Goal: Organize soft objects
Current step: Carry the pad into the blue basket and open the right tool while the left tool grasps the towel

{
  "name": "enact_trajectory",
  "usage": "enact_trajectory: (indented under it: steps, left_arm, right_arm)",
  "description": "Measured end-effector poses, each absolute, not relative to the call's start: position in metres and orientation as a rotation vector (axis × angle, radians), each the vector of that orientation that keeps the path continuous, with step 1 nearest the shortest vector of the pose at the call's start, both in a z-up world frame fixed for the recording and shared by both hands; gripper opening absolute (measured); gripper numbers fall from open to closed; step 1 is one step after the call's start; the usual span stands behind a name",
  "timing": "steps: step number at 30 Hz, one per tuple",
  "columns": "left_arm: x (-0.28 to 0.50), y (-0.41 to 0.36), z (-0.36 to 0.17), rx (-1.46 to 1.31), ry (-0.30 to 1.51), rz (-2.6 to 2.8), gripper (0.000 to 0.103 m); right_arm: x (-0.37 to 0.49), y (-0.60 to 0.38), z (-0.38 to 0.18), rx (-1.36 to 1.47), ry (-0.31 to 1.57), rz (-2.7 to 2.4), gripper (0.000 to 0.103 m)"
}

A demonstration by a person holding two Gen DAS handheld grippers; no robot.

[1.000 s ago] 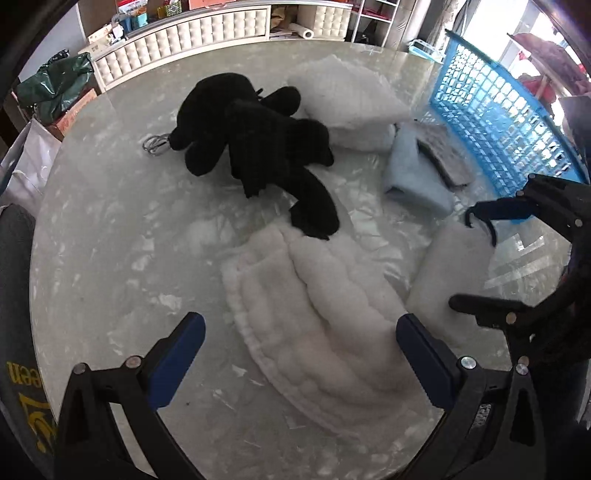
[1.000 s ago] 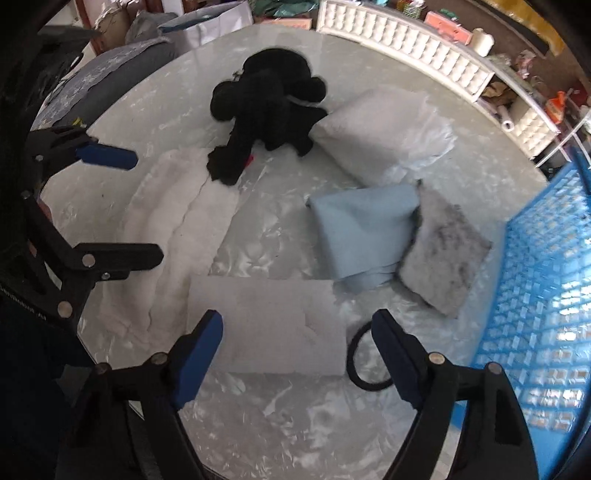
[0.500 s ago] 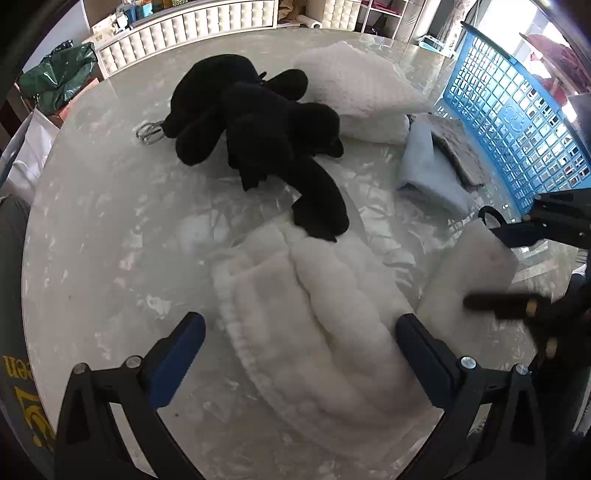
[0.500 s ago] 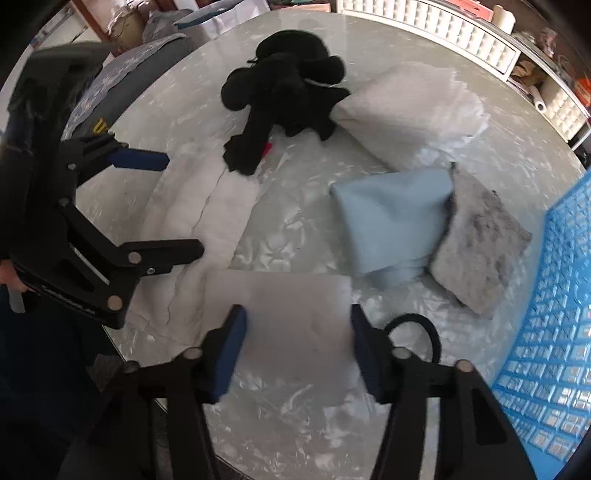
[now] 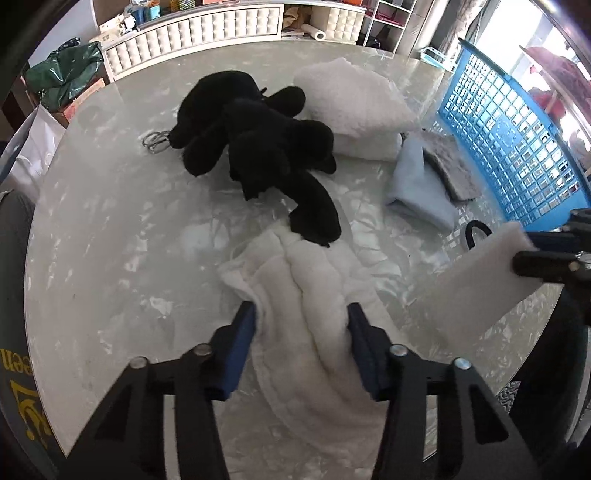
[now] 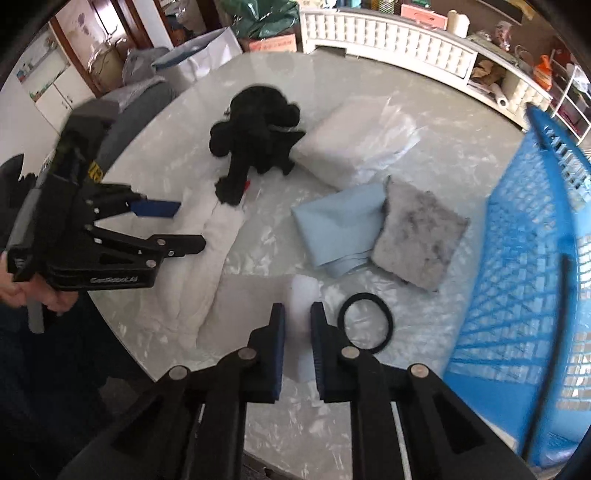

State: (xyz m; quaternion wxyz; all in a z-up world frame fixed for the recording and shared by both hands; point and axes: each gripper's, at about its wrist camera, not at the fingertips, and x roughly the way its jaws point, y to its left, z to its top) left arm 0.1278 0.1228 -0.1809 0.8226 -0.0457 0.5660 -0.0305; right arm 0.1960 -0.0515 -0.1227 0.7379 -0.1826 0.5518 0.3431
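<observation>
Fingers of my left gripper, just closing, pinched a bunched ridge of the limp white fleece at the table's six o'clock, while my right gripper, also closing, clamped the light, springy foam sheet by its edge.

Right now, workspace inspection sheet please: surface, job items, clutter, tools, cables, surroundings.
Surface: round glossy marble-look table, no spills seen.
Job's things: white fluffy cloth; white foam pad, one end lifted; black plush toy; white pillow; blue cloth; grey fuzzy pad; blue basket at table edge.
Clutter: black hair tie; metal ring.
Tools: left tool just closed on the fluffy cloth; right tool just closed on the foam pad.
Cables: nothing seen.
Surroundings: white cabinet, bags on the floor.
</observation>
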Motion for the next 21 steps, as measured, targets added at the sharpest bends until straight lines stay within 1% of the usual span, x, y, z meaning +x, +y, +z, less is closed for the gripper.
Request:
enact_trajectory:
  steps: [2,4,6,8,14,21]
  left_arm:
    - [0.126,0.122,-0.18,-0.092,1.202,-0.062,0.044]
    - [0.126,0.12,-0.178,-0.088,1.198,-0.058,0.04]
    - [0.126,0.123,-0.176,-0.098,1.188,-0.061,0.035]
    - [0.125,0.124,-0.173,-0.109,1.183,-0.077,0.032]
    - [0.13,0.116,-0.173,-0.056,1.194,-0.06,0.032]
    - [0.132,0.117,-0.176,-0.07,1.192,-0.057,0.032]
  right_arm:
    - [0.199,-0.064,-0.108,-0.393,1.197,0.741,0.011]
    - [0.198,-0.071,-0.098,-0.391,1.181,0.73,0.011]
    - [0.182,-0.072,-0.094,-0.383,1.168,0.718,0.011]
    - [0.177,-0.076,-0.091,-0.357,1.169,0.713,0.011]
    - [0.155,-0.068,-0.067,-0.344,1.109,0.707,0.011]
    - [0.15,-0.09,-0.012,-0.329,1.007,0.7,0.011]
